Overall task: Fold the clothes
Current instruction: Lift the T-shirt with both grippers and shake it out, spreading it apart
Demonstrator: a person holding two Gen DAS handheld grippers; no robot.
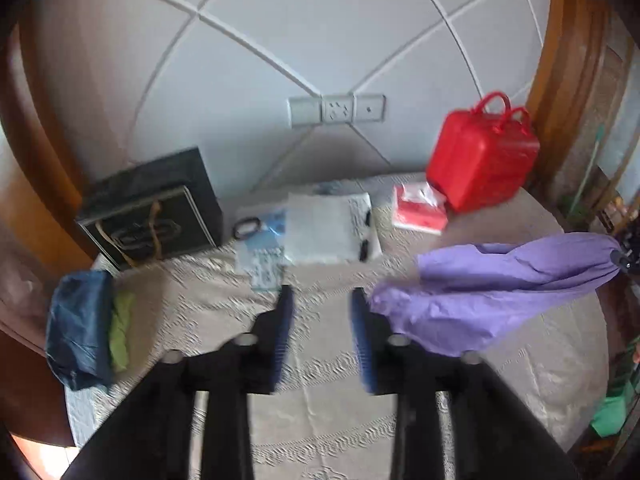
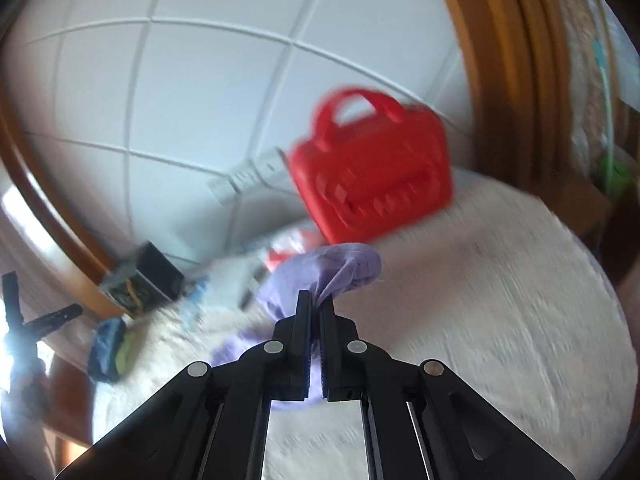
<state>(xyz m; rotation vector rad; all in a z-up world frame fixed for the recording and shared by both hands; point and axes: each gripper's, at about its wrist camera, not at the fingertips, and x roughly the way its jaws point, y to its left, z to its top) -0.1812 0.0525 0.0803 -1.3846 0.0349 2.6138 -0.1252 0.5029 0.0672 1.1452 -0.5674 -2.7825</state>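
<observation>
Here the right claw (image 2: 315,304) pinches the purple garment (image 1: 492,280) and holds it above the bed (image 1: 320,420), probably to let it hang straight, while the left claw (image 1: 322,300) stands spread and empty beside it.

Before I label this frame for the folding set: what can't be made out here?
- Purple garment: its type and full shape; bunched, and the left hand-held gripper covers its near end in the left wrist view.
- Right hand-held gripper: its pinch point; folds of cloth hide it in the right wrist view.
- Red case: its front detail, smeared by motion blur.
- Dark blue bundle: blurred, unidentifiable.
</observation>
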